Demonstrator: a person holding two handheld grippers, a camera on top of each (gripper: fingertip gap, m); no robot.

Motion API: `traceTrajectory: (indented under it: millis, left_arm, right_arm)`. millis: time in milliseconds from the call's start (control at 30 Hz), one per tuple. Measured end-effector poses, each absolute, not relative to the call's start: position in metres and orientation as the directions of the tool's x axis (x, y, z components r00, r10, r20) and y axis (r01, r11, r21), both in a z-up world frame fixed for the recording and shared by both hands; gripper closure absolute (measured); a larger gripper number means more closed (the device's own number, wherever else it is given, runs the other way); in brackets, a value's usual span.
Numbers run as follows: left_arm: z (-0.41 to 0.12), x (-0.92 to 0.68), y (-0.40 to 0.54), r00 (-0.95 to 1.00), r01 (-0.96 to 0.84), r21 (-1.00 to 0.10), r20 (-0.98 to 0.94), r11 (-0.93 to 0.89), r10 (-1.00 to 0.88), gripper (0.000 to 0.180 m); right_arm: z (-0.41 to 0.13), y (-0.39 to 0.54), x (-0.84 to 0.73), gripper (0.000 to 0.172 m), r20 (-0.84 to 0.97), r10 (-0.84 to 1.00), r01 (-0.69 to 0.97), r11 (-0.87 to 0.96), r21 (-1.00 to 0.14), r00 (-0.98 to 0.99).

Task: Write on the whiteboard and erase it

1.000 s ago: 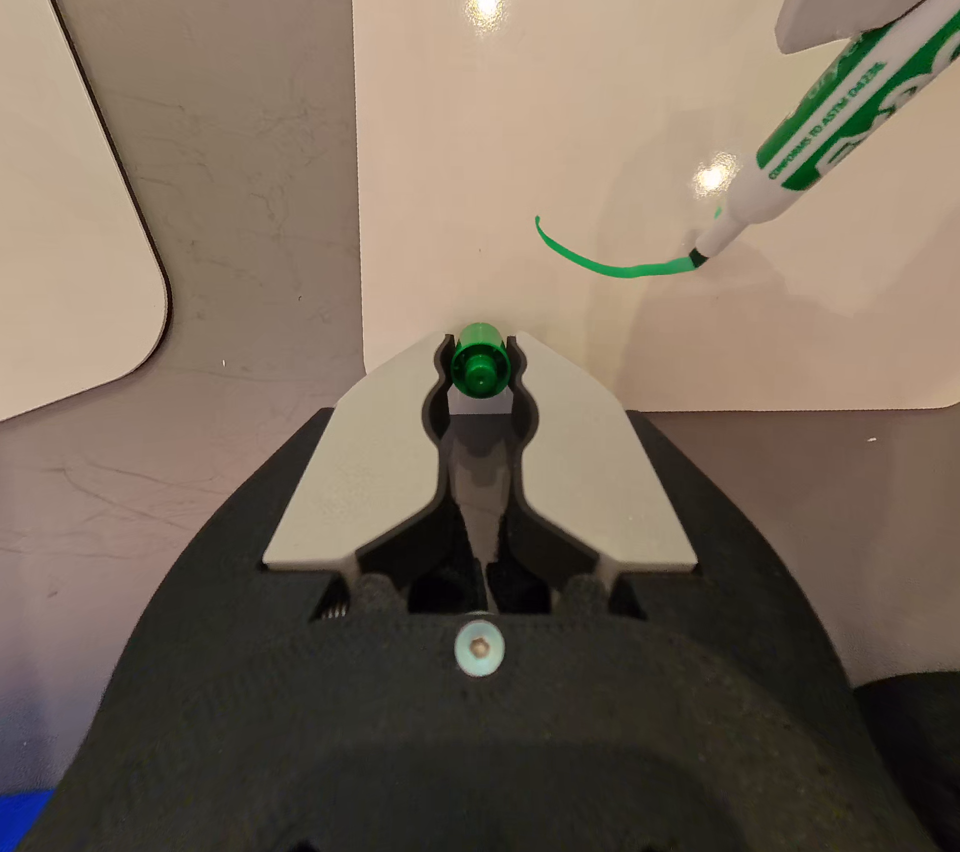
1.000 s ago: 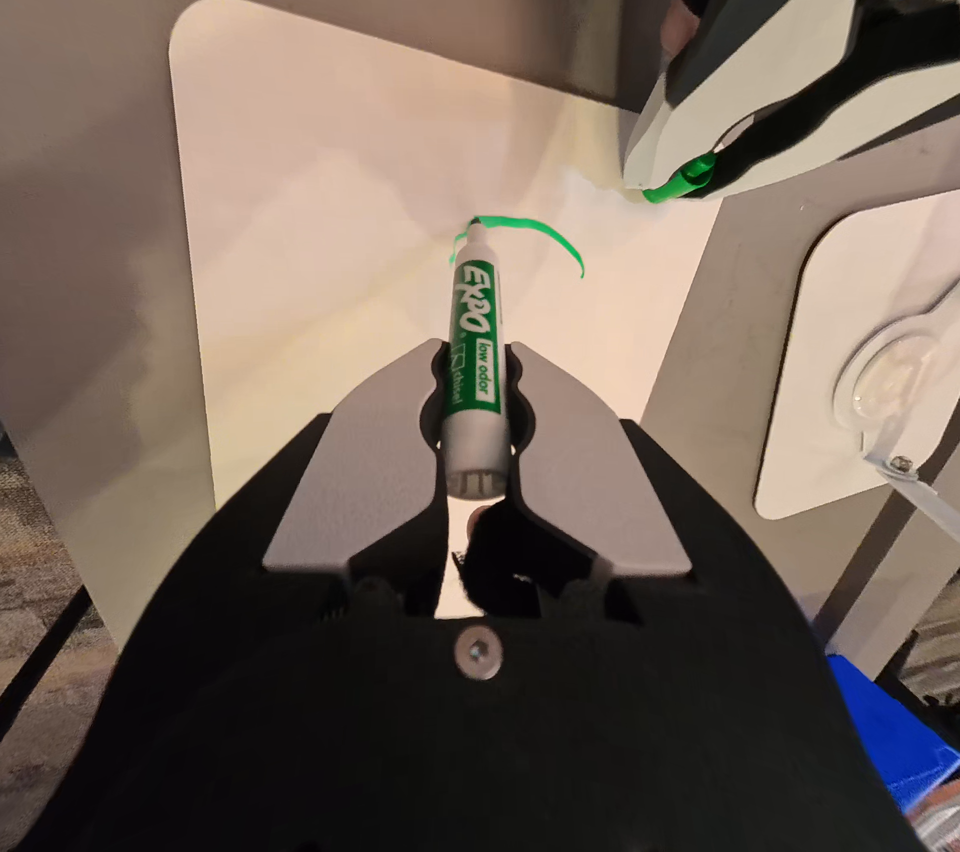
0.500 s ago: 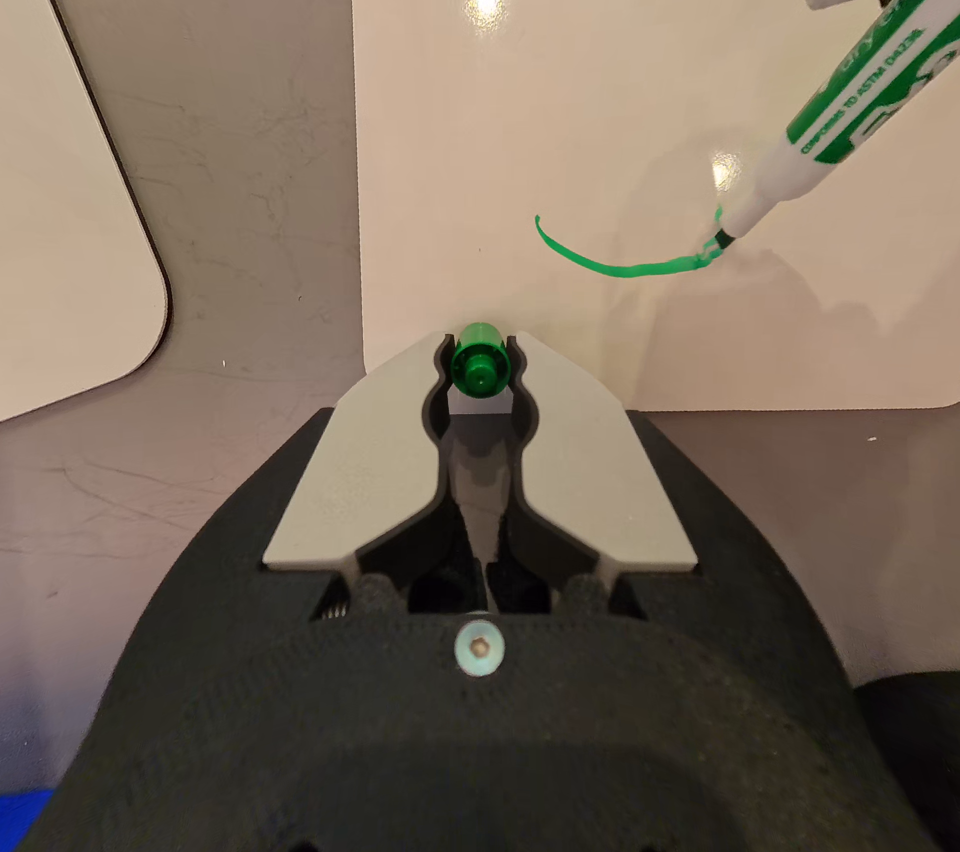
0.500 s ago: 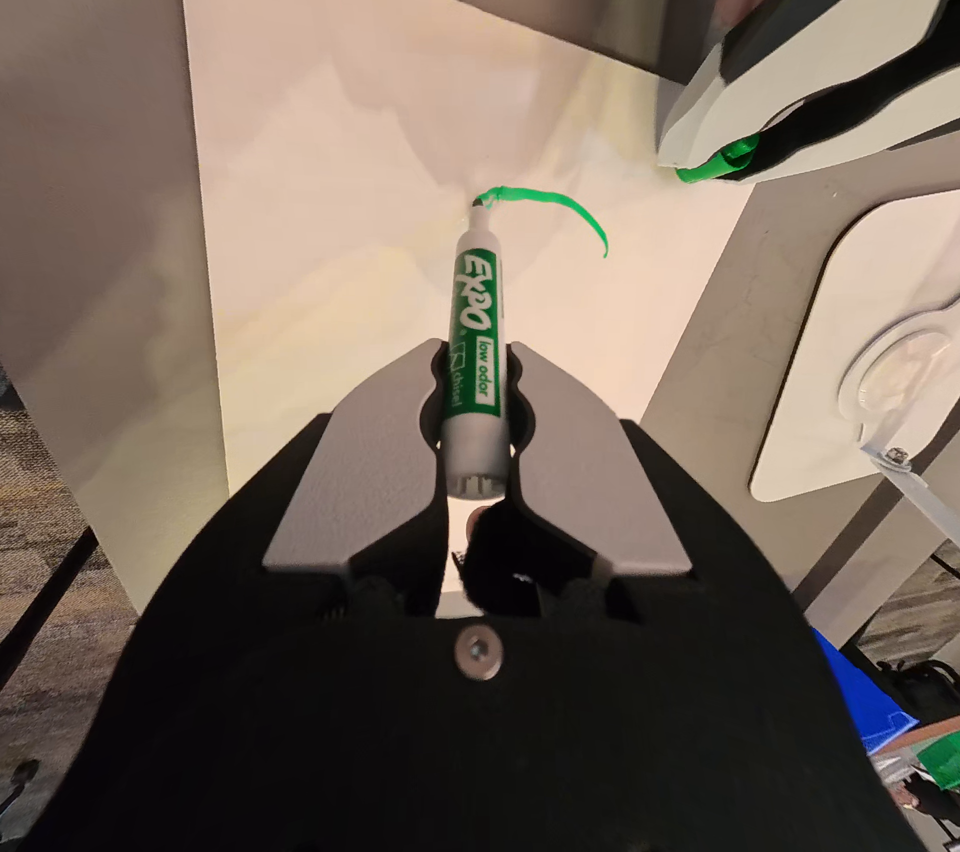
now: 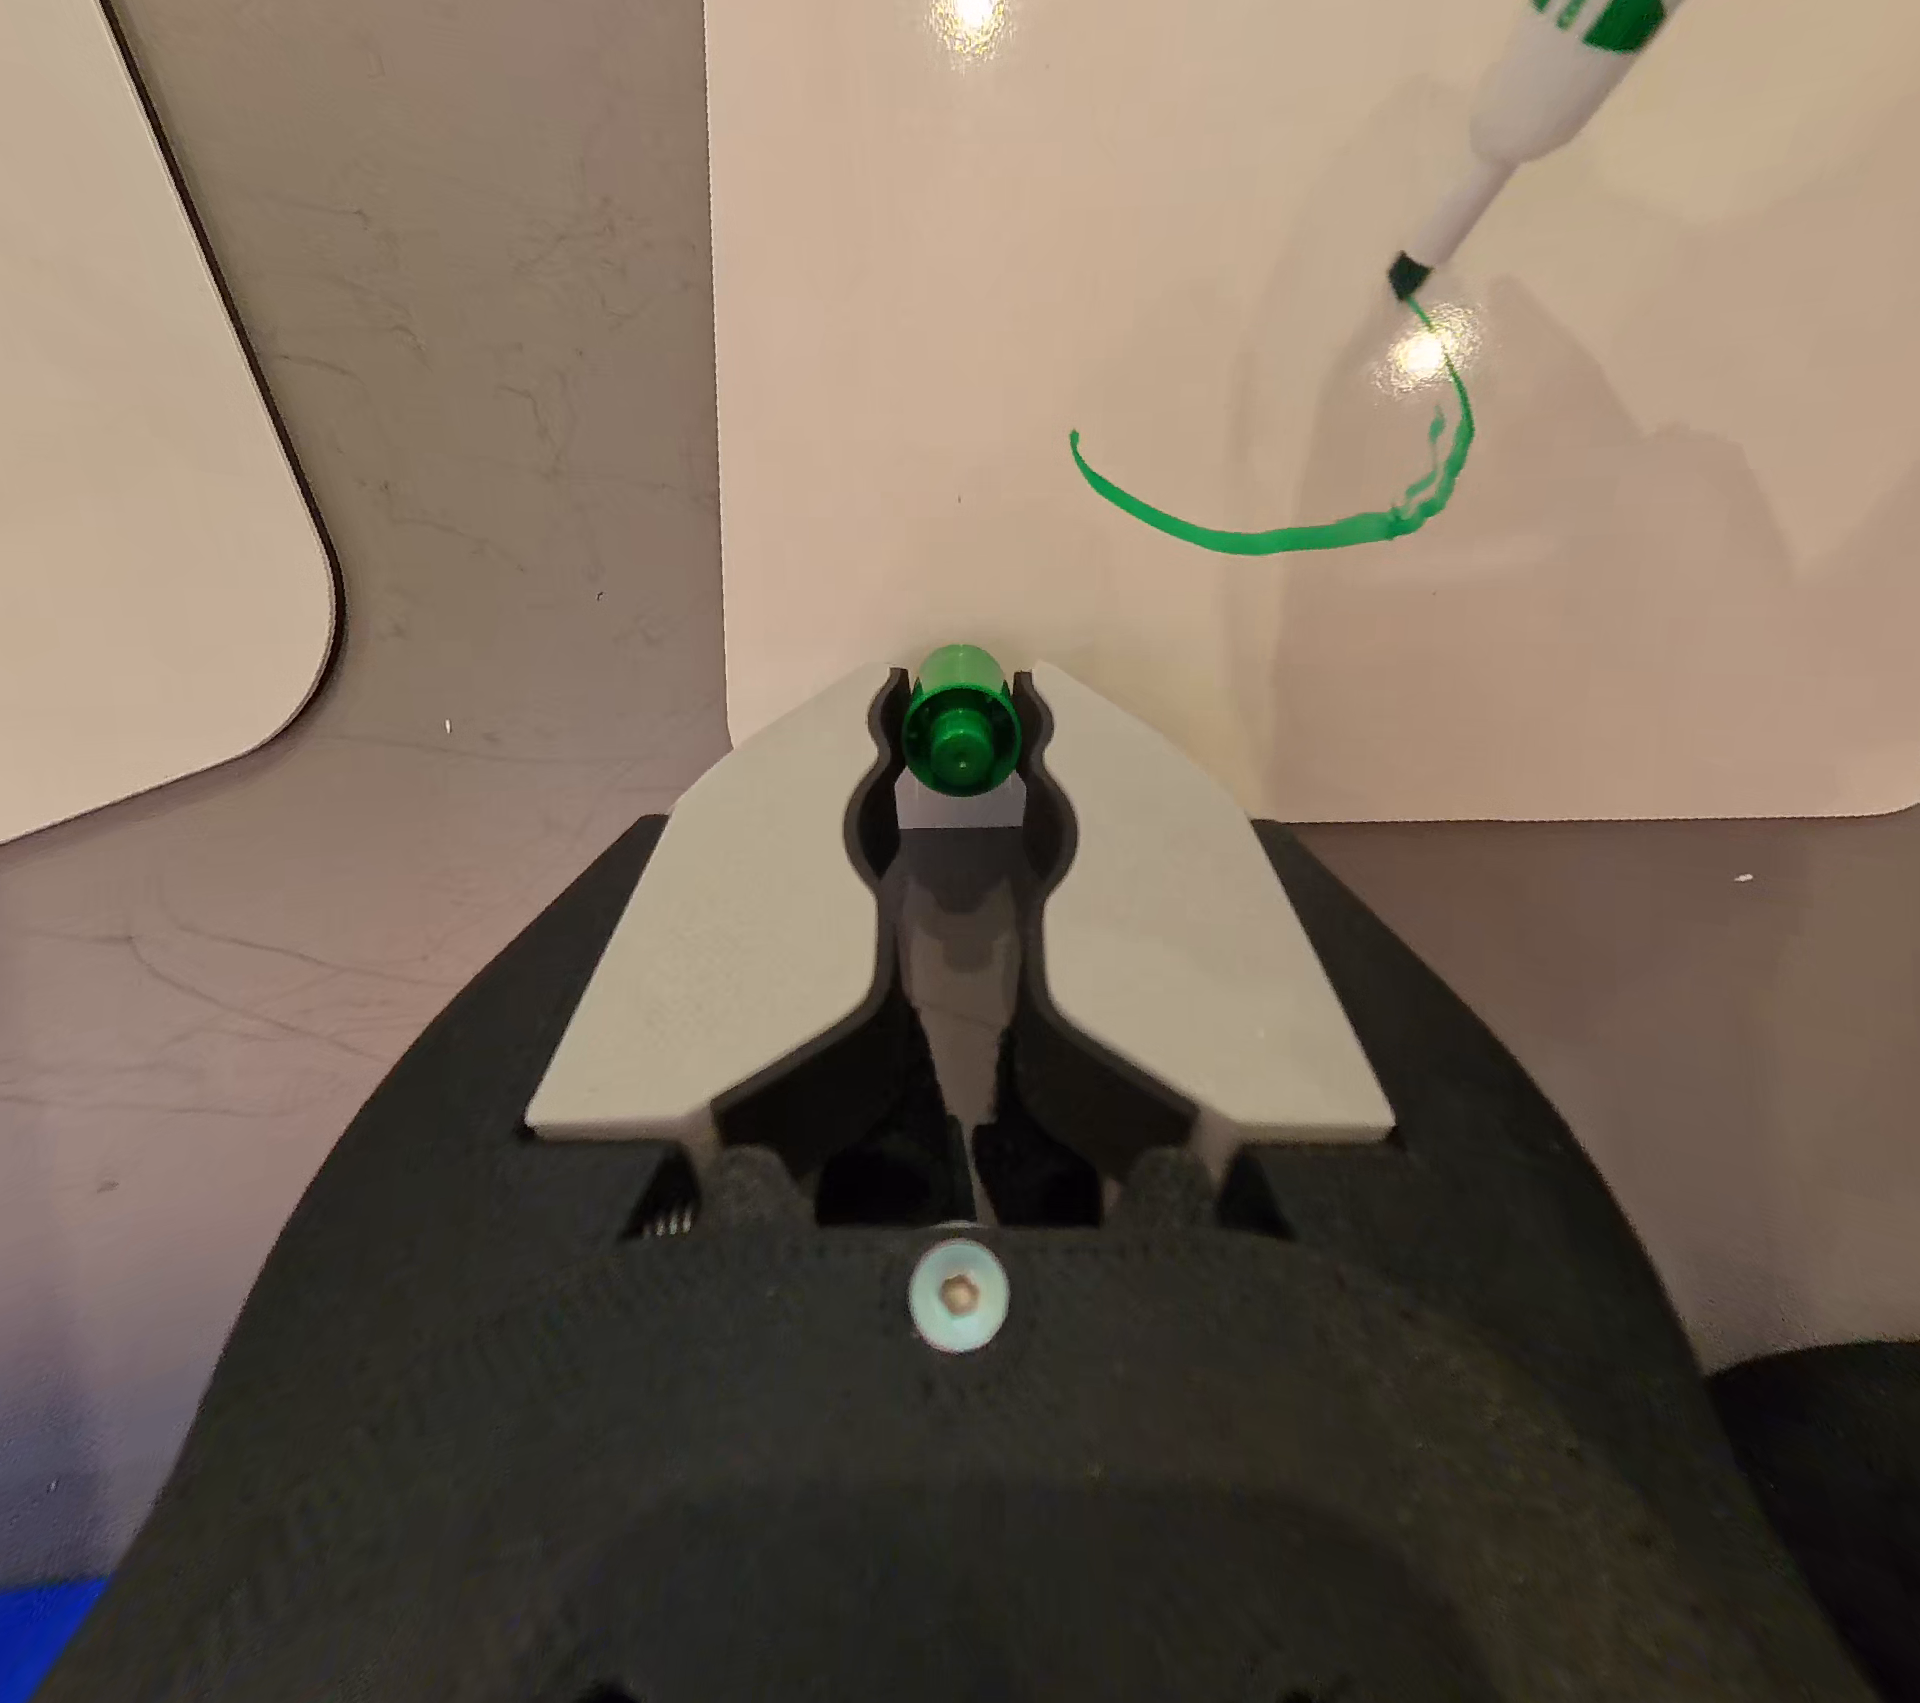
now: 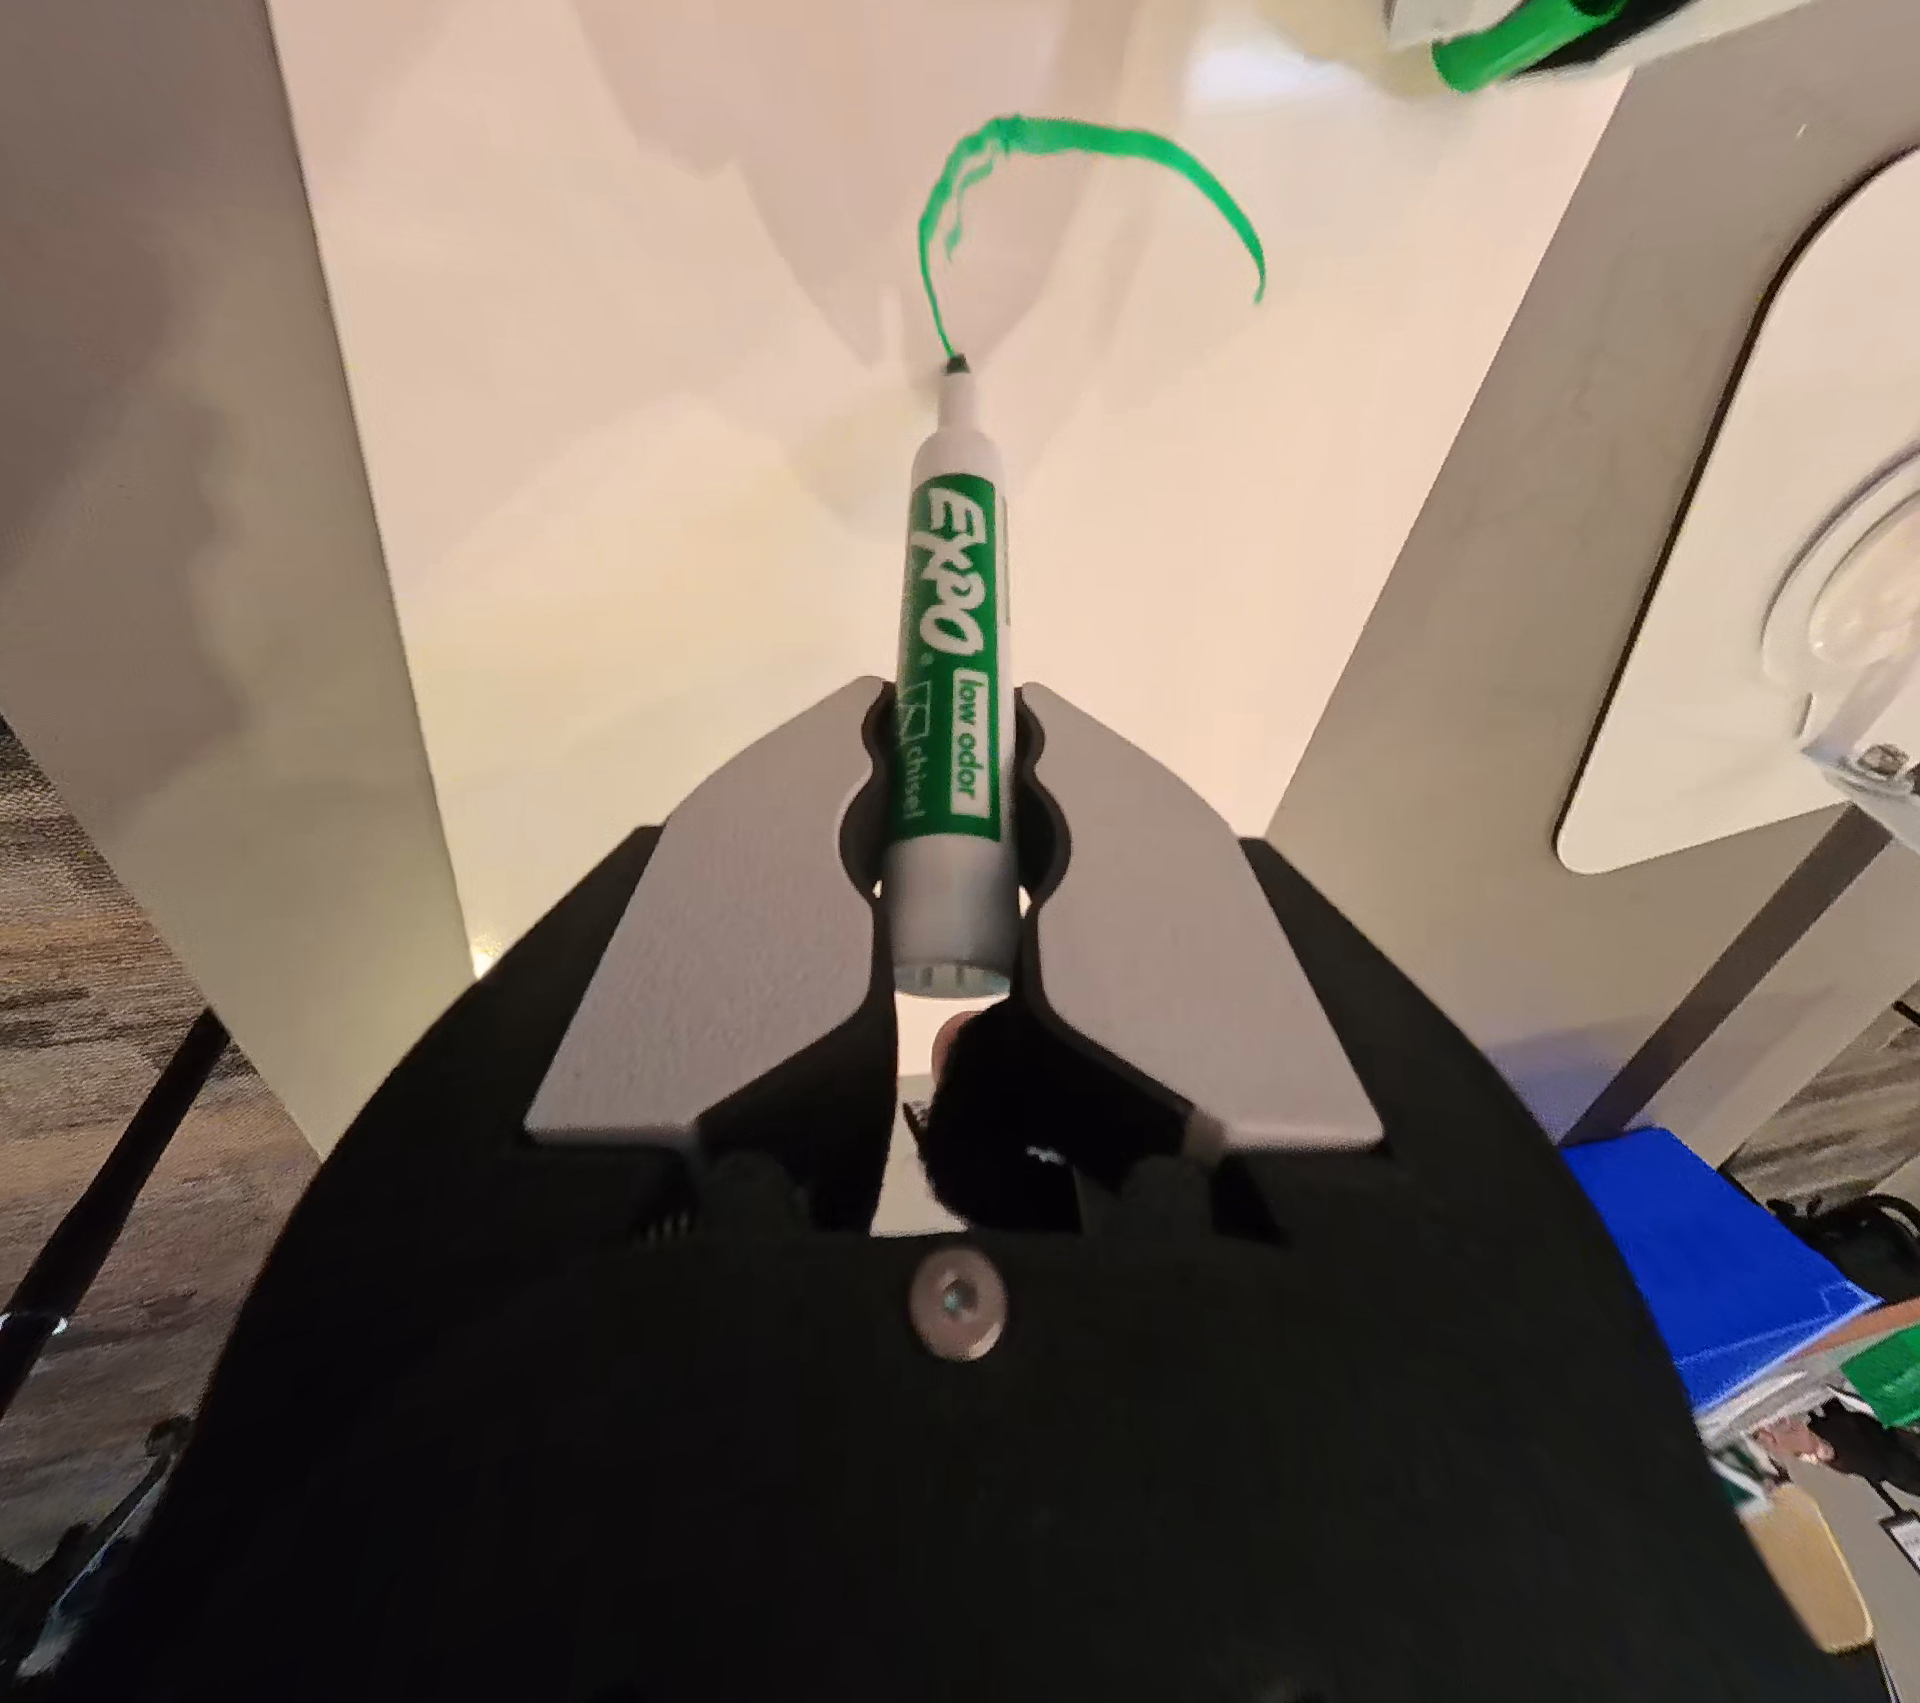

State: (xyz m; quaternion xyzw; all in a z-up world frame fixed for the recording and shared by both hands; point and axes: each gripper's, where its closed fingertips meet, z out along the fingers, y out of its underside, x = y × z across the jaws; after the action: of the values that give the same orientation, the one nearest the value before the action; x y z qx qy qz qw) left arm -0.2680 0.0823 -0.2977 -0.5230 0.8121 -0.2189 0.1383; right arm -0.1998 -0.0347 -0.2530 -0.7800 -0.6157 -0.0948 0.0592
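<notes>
Jaws of the right gripper (image 6: 951,770) are clamped on the barrel of a green marker (image 6: 951,614), its tip touching the whiteboard (image 6: 623,303) at the end of a green stroke (image 6: 1143,167). The left gripper (image 5: 958,744) pinches the green cap (image 5: 956,734) near the board's lower edge. Judged light, rigid and slick; a mid-barrel hold suits it.

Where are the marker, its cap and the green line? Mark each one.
marker (image 6: 951,614): right wrist view, on the labelled barrel above the fingers.
cap (image 5: 958,734): left wrist view, on its round end between the fingers.
green line (image 5: 1268,539): left wrist view, on the curve's lowest stretch.
</notes>
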Motion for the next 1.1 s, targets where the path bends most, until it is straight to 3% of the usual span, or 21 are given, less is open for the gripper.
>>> traceTrajectory:
  millis: [567, 1100]
  left_arm:
    - [-0.298, -0.268, 0.082, -0.415, -0.789, -0.501, 0.006, 0.356, -0.910, 0.161]
    - [-0.298, -0.268, 0.082, -0.415, -0.788, -0.503, 0.007, 0.356, -0.910, 0.161]
  right_arm:
    - [-0.252, 0.008, -0.184, 0.151, 0.292, 0.932, 0.968, -0.244, 0.066, 0.215]
    - [-0.247, 0.028, -0.201, 0.152, 0.310, 0.930, 0.977, -0.213, 0.013, 0.198]
